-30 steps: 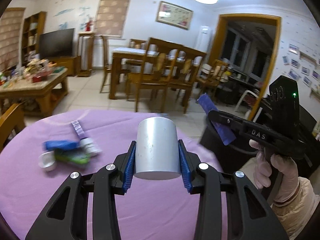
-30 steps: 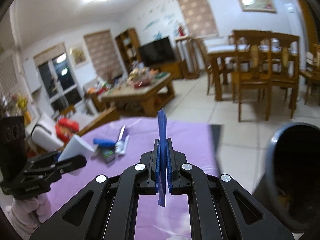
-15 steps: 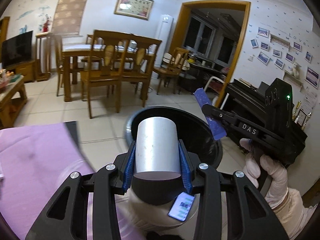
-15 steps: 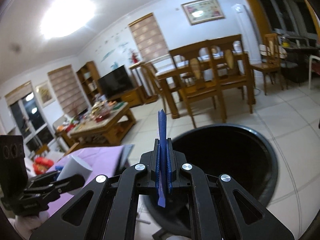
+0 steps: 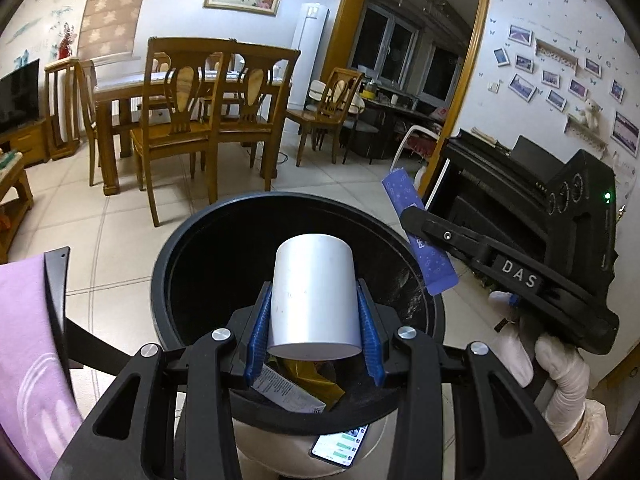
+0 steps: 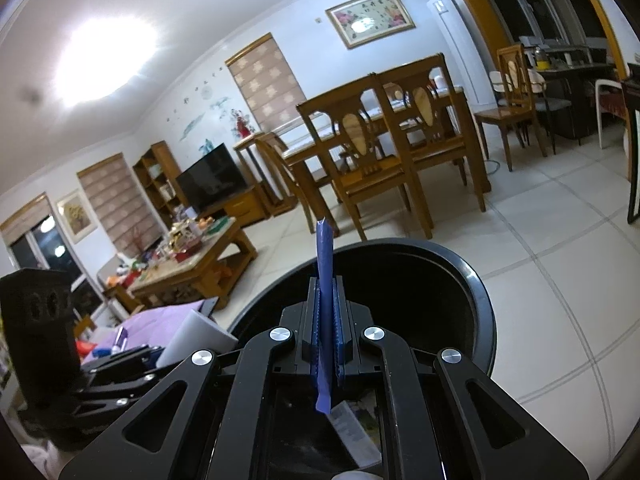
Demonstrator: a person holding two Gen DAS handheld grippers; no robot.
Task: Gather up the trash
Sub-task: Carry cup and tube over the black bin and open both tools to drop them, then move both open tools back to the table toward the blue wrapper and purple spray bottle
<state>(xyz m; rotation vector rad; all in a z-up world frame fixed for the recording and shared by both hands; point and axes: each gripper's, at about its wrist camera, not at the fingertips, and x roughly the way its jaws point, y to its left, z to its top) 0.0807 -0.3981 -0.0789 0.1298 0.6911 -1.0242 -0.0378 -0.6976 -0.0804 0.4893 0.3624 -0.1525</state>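
My left gripper (image 5: pixel 314 312) is shut on a white paper cup (image 5: pixel 314 300), held upside down over the mouth of a black round trash bin (image 5: pixel 188 240). Inside the bin lie a yellow wrapper (image 5: pixel 310 376) and a printed paper (image 5: pixel 288 392). My right gripper (image 6: pixel 326 312) is shut on a flat blue wrapper (image 6: pixel 324 264), standing on edge over the same trash bin (image 6: pixel 476 296). In the left wrist view, the right gripper (image 5: pixel 416 220) holds the blue wrapper (image 5: pixel 420 236) above the bin's right rim, with a gloved hand (image 5: pixel 560 372) behind it.
The purple-clothed table (image 5: pixel 20 340) lies at the left, with more trash (image 6: pixel 120 338) on it. A phone (image 5: pixel 340 446) sits below the bin's near rim. Wooden chairs and a dining table (image 5: pixel 180 96) stand beyond on the tiled floor; a black piano (image 5: pixel 500 184) is at right.
Both grippers swung away from the purple table to over the black bin, dipping lower. The cup and the blue wrapper stayed gripped throughout.
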